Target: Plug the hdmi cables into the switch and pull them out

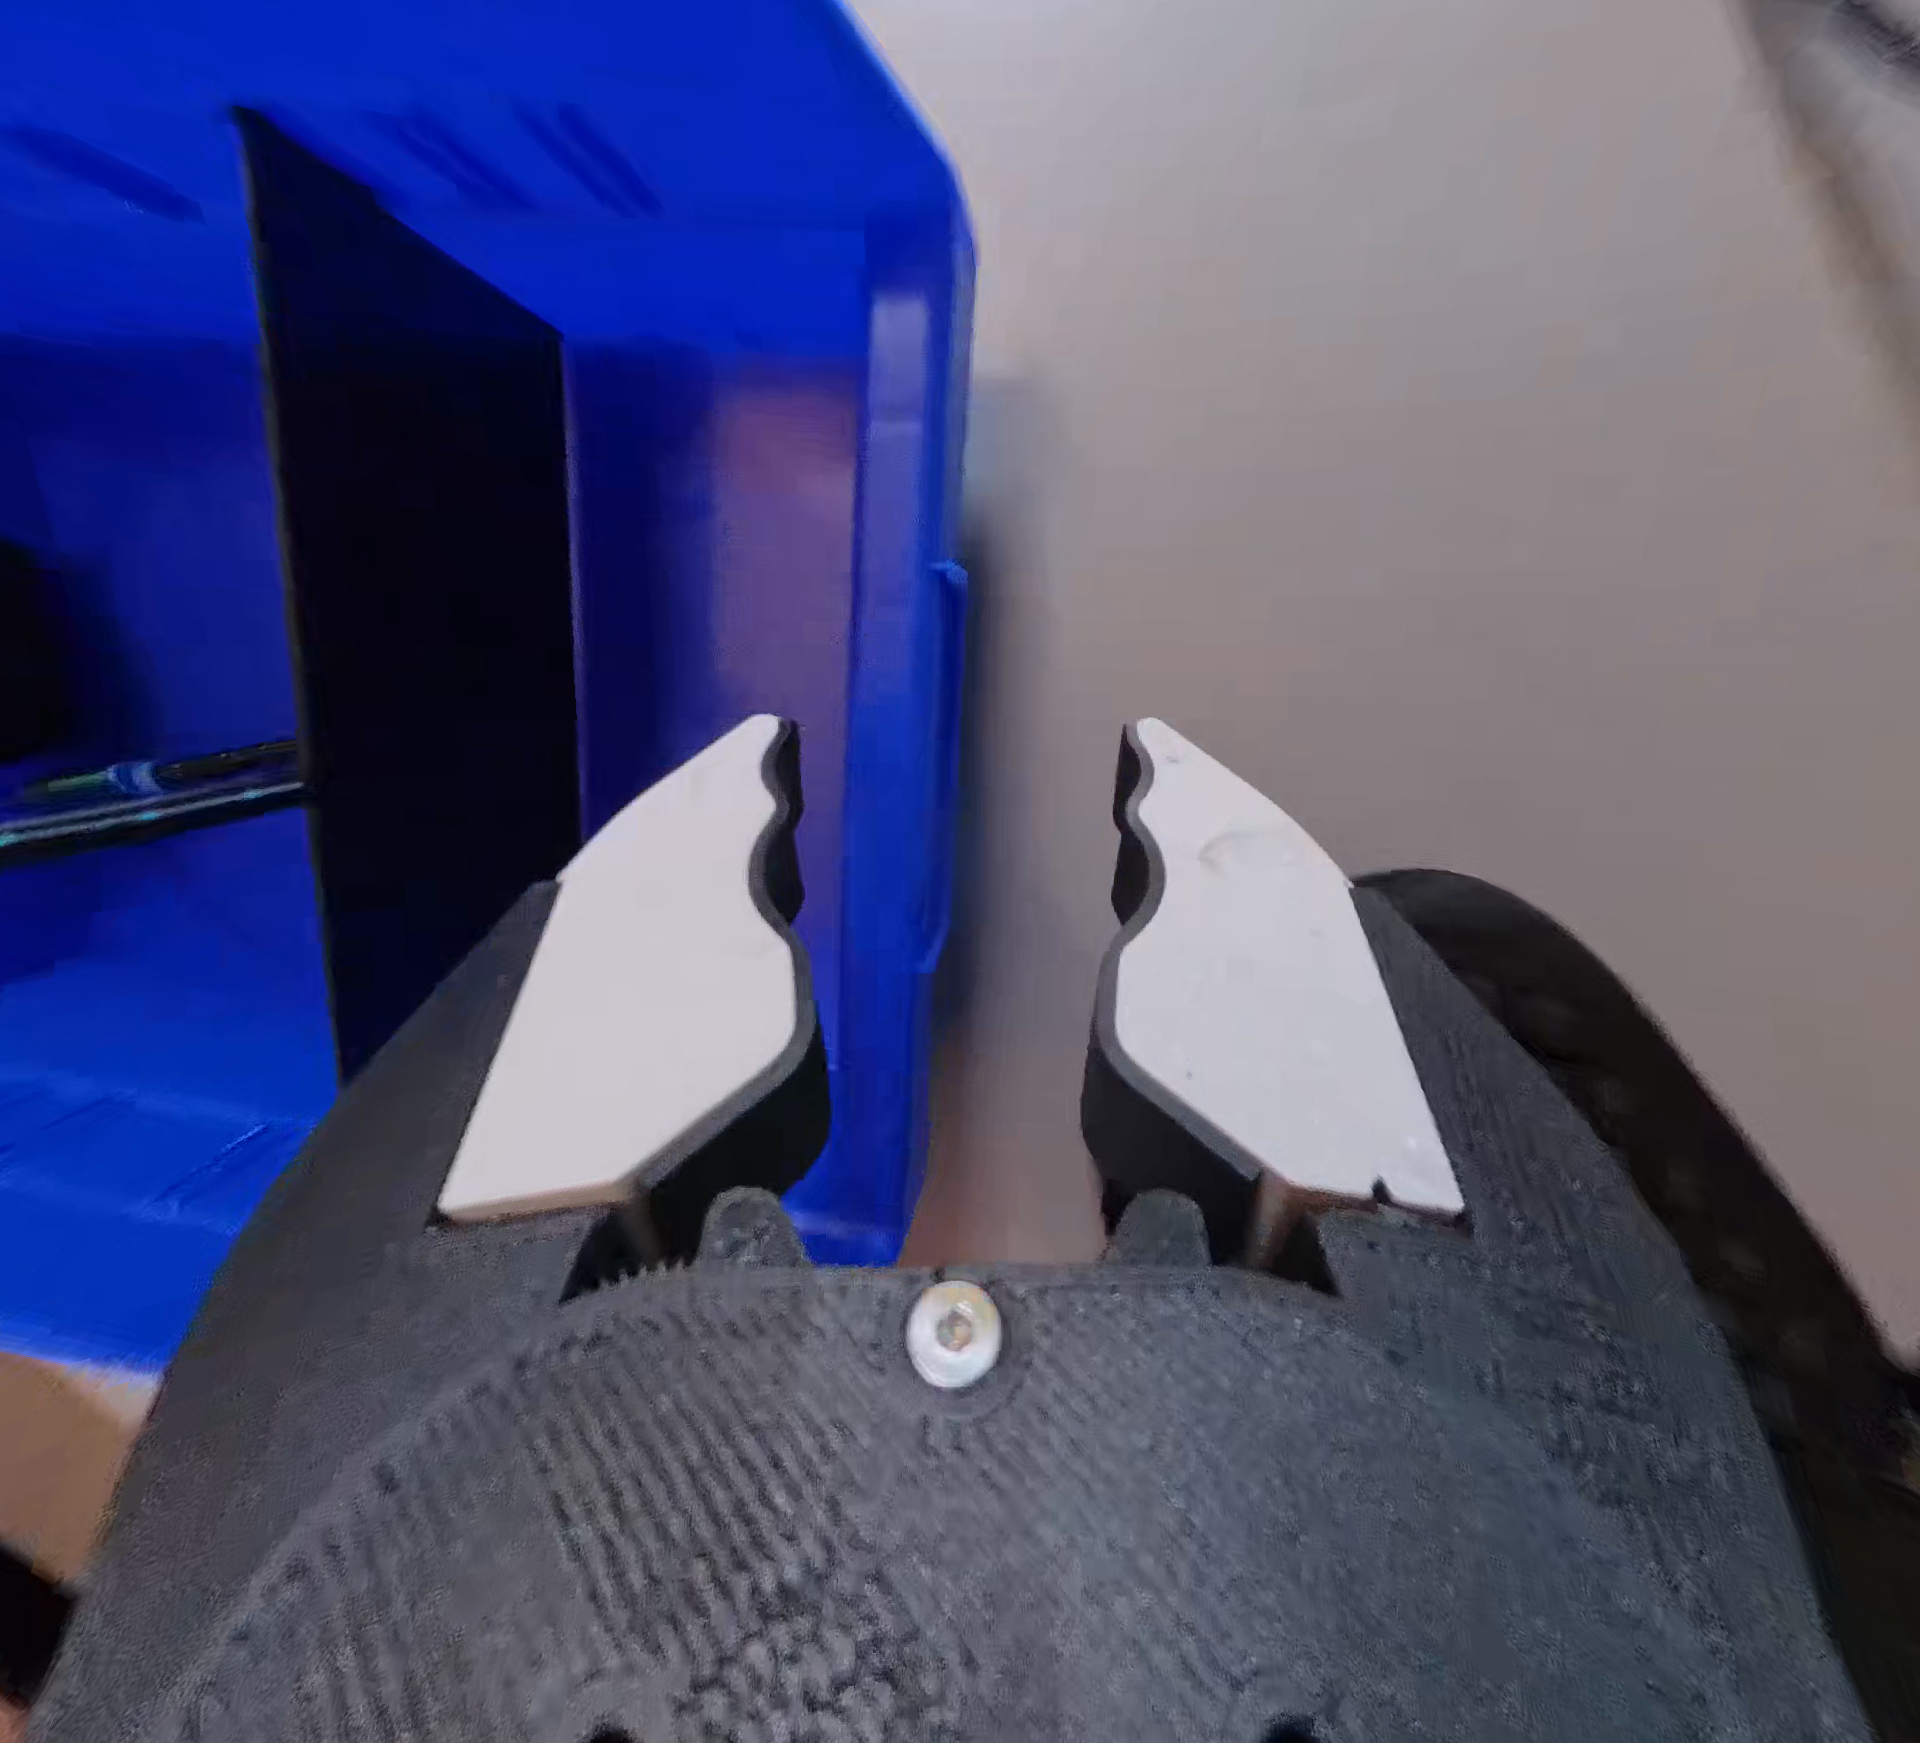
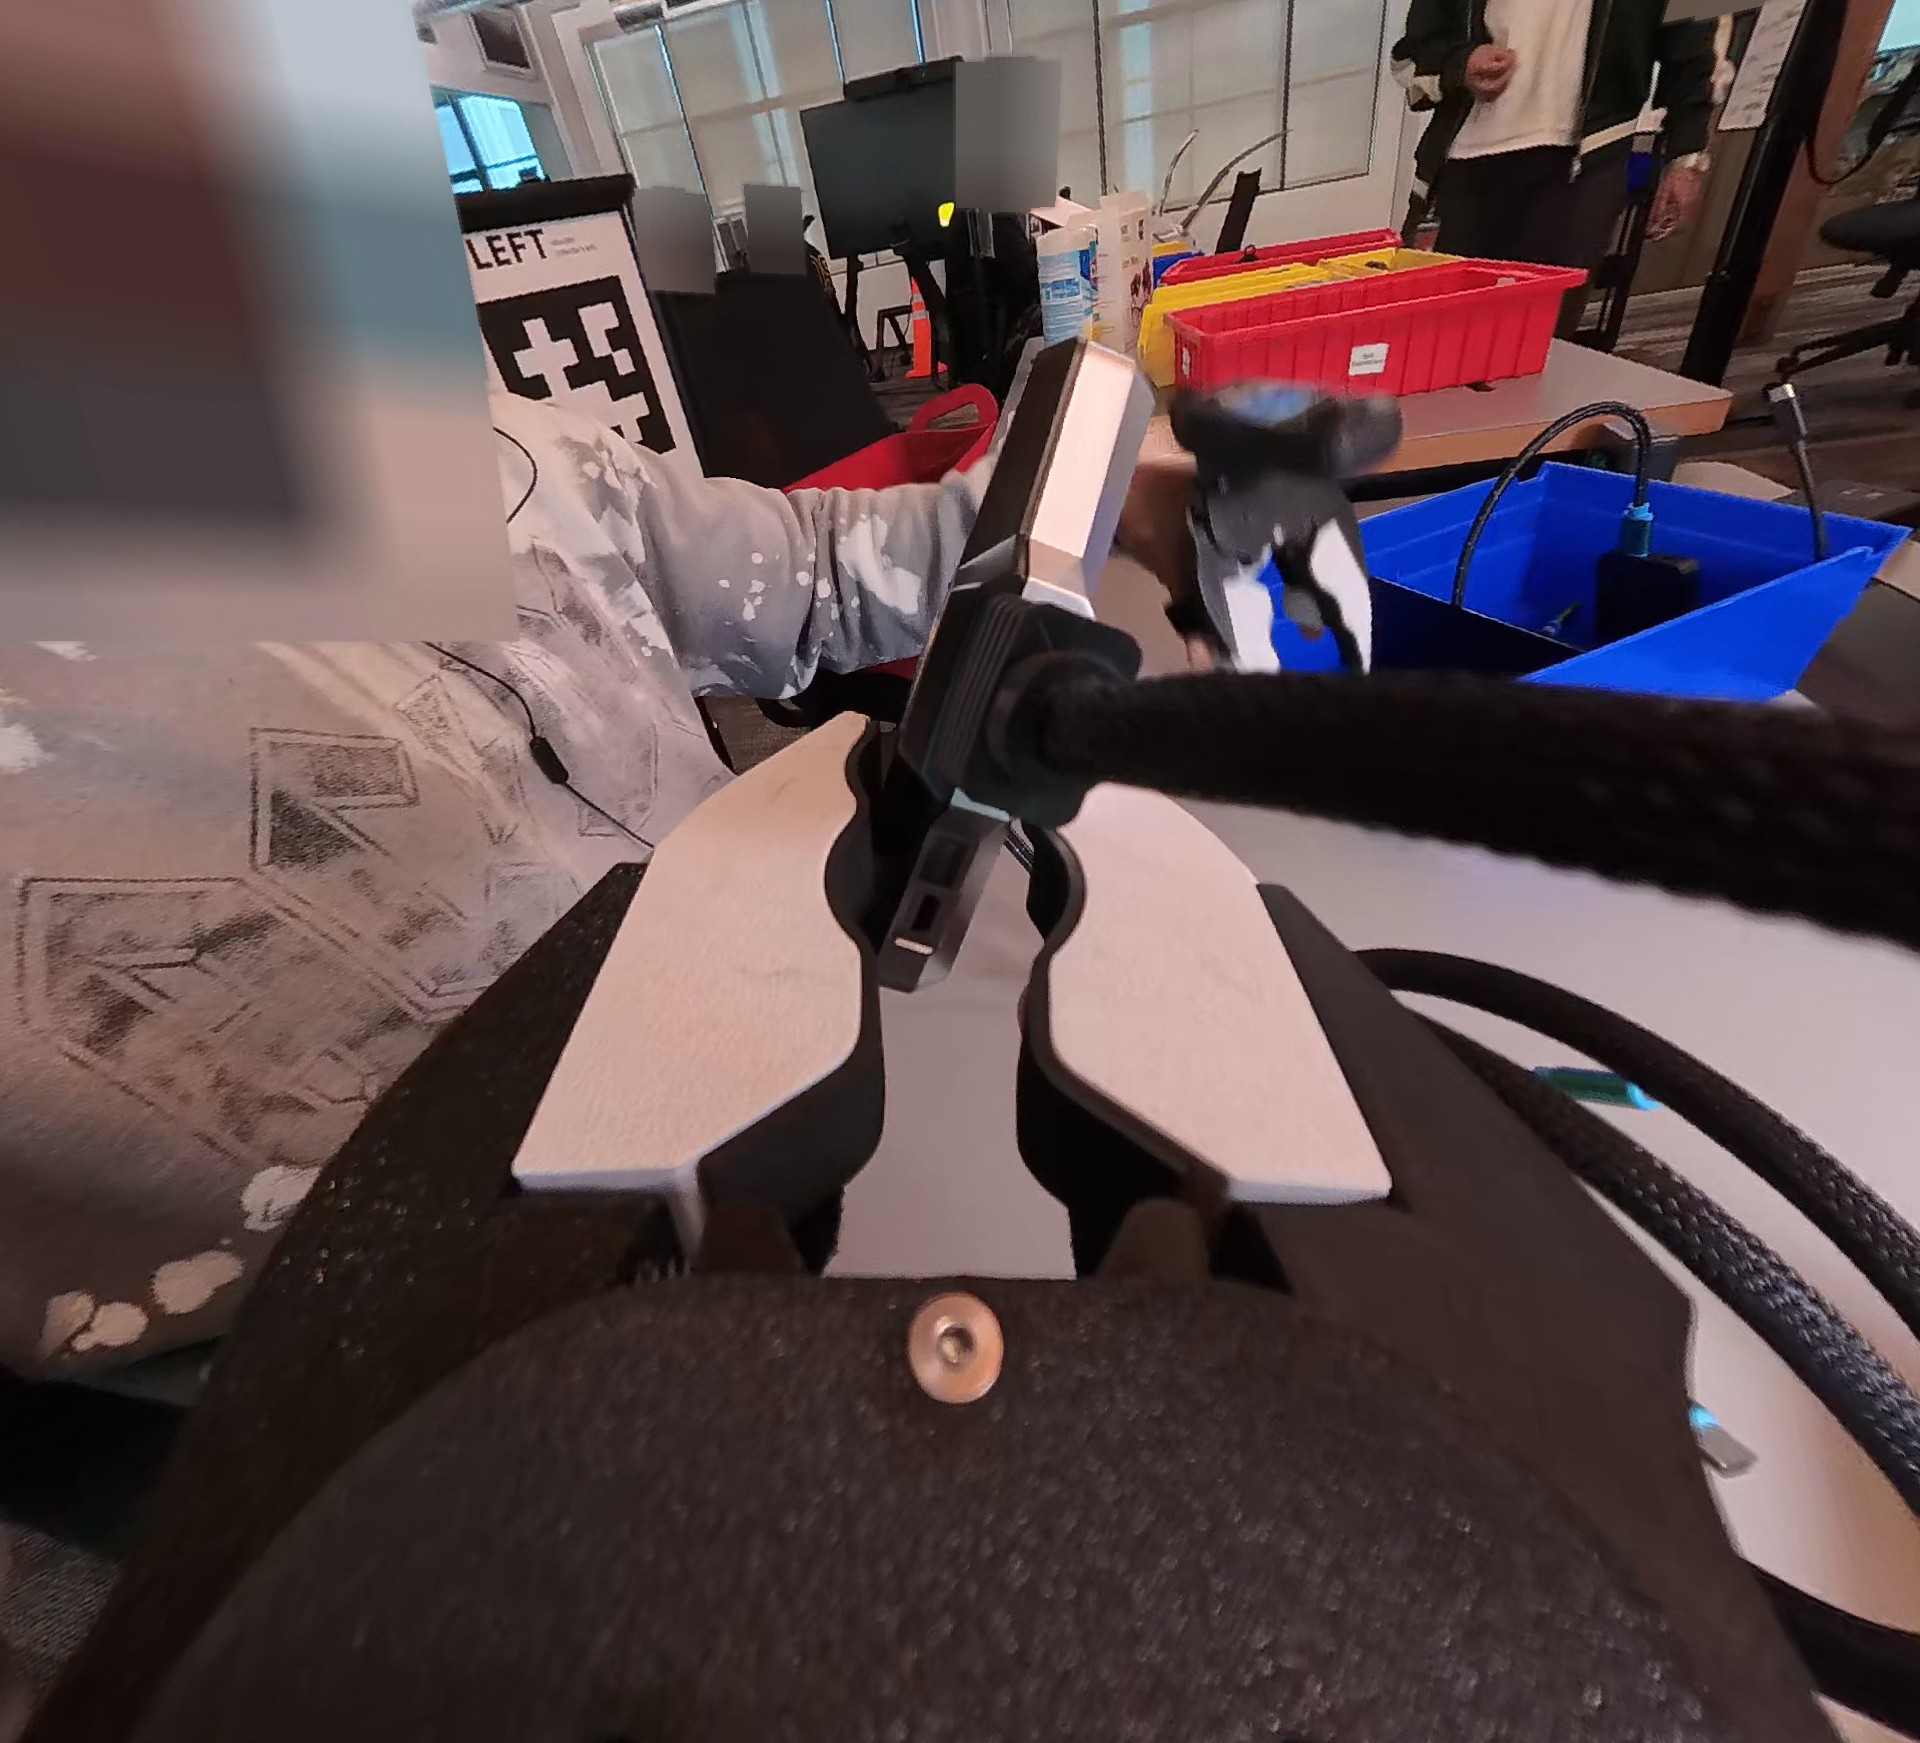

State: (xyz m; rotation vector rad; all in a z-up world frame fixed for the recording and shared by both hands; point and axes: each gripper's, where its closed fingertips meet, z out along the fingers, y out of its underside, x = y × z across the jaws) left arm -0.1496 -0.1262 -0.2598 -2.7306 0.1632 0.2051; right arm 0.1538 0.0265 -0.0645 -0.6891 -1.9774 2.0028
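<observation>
My right gripper [image 2: 951, 820] is shut on the HDMI switch [image 2: 1070, 467], a black and silver box held tilted upright above the table. A thick black braided HDMI cable [image 2: 1455, 768] is plugged into the switch's side and runs off to the right. My left gripper [image 1: 956, 748] is open and empty, its fingers over the right wall of a blue bin [image 1: 675, 239]. It also shows farther off in the right wrist view [image 2: 1294, 592], by the blue bin [image 2: 1714, 623]. A second braided cable [image 2: 1662, 1205] with a teal plug [image 2: 1590, 1093] lies on the table.
A black divider [image 1: 416, 550] splits the bin, which holds thin cables [image 2: 1527, 488]. A braided cable [image 1: 1621, 1070] runs beside my left gripper. Red and yellow bins [image 2: 1371, 322] stand on a far table. A person [image 2: 1538, 31] stands behind. A patterned sleeve [image 2: 727, 550] crosses left.
</observation>
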